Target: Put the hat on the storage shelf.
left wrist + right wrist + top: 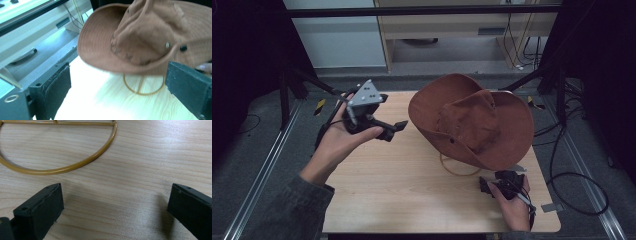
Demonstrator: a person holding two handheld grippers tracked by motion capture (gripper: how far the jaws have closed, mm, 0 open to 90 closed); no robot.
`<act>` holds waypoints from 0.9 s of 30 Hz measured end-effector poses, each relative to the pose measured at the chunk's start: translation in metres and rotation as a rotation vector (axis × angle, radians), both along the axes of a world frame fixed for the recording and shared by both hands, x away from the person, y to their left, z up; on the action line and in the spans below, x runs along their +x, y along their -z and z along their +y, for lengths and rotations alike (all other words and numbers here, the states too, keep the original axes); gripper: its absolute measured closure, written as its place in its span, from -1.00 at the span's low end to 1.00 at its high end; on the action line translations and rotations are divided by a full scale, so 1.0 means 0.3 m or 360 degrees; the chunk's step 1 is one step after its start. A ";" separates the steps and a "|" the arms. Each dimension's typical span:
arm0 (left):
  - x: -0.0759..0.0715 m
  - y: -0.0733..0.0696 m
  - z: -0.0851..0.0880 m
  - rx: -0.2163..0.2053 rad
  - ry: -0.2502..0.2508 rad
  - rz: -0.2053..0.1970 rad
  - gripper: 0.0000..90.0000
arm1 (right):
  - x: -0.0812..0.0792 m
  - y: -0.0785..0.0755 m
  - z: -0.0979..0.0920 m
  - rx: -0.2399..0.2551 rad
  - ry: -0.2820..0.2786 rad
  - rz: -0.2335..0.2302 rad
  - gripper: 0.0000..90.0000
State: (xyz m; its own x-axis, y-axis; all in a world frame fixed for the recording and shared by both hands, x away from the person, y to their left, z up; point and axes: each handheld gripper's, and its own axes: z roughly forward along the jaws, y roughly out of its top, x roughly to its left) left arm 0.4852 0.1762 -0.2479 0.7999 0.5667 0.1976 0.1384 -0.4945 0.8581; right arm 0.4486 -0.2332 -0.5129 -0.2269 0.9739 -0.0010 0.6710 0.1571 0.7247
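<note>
Above the wooden table [412,190], in the high view, the left gripper [396,129] is held up in the person's left hand [343,142], its jaws pointing sideways toward the brown hat [472,120], which lies just ahead of the jaw tips and apart from them. That hat sits tilted on a gold wire stand [458,170], whose ring base shows under the near brim. The right gripper [486,186] rests low at the near right of the table in the right hand [512,200], its jaws pointing toward the ring base and just short of it, under the hat's near brim. From the left gripper view, the two black jaws stand wide apart with nothing between the pads; the hat [150,37] fills the space ahead of and above them, its brim curling up on the side of the left-hand jaw, and the gold ring of the stand [142,87] lies on the table ahead, closer to the right-hand jaw. From the right gripper view, the jaws are likewise spread wide and grip nothing, with bare table [140,170] between them; the curved gold ring [75,167] lies flat ahead, nearer the left-hand jaw and clear of both pads.
</note>
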 end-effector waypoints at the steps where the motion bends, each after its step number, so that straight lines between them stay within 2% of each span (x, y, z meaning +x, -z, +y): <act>1: -0.008 0.021 0.018 -0.0006 -0.0003 0.0014 -0.87 | 0.000 0.000 0.000 0.0000 -0.0002 -0.0001 -0.99; 2: -0.015 0.046 0.033 0.0000 -0.0010 0.0023 -0.87 | -0.001 0.000 0.000 0.0001 0.0003 0.0000 -0.99; 3: -0.015 0.046 0.033 0.0000 -0.0010 0.0023 -0.87 | -0.001 0.000 0.000 0.0001 0.0003 0.0000 -0.99; 4: -0.026 0.101 0.056 0.0037 -0.0021 0.0048 -0.88 | -0.002 0.000 0.001 -0.0002 0.0005 0.0000 -0.99; 8: -0.044 0.218 0.084 0.0088 -0.0058 0.0103 -0.88 | -0.002 0.000 0.003 0.0014 0.0011 0.0008 -0.99; 10: -0.056 0.278 0.091 0.0120 -0.0067 0.0128 -0.88 | -0.001 0.000 -0.001 -0.0008 0.0001 -0.0004 -0.99; 12: -0.067 0.341 0.101 0.0143 -0.0070 0.0169 -0.88 | -0.002 0.000 0.003 0.0011 0.0009 0.0006 -0.99; 14: -0.073 0.404 0.115 0.0173 -0.0085 0.0207 -0.88 | -0.001 0.000 0.000 -0.0008 0.0003 -0.0003 -0.99; 19: -0.064 0.545 0.170 0.0217 -0.0182 0.0291 -0.87 | -0.002 0.000 0.001 -0.0002 0.0008 0.0000 -0.99; 24: -0.047 0.656 0.245 0.0192 -0.0293 0.0357 -0.87 | -0.003 0.000 0.004 0.0012 0.0014 0.0006 -0.99; 27: -0.040 0.719 0.290 0.0213 -0.0365 0.0381 -0.87 | -0.002 0.000 0.003 0.0009 0.0009 0.0003 -0.99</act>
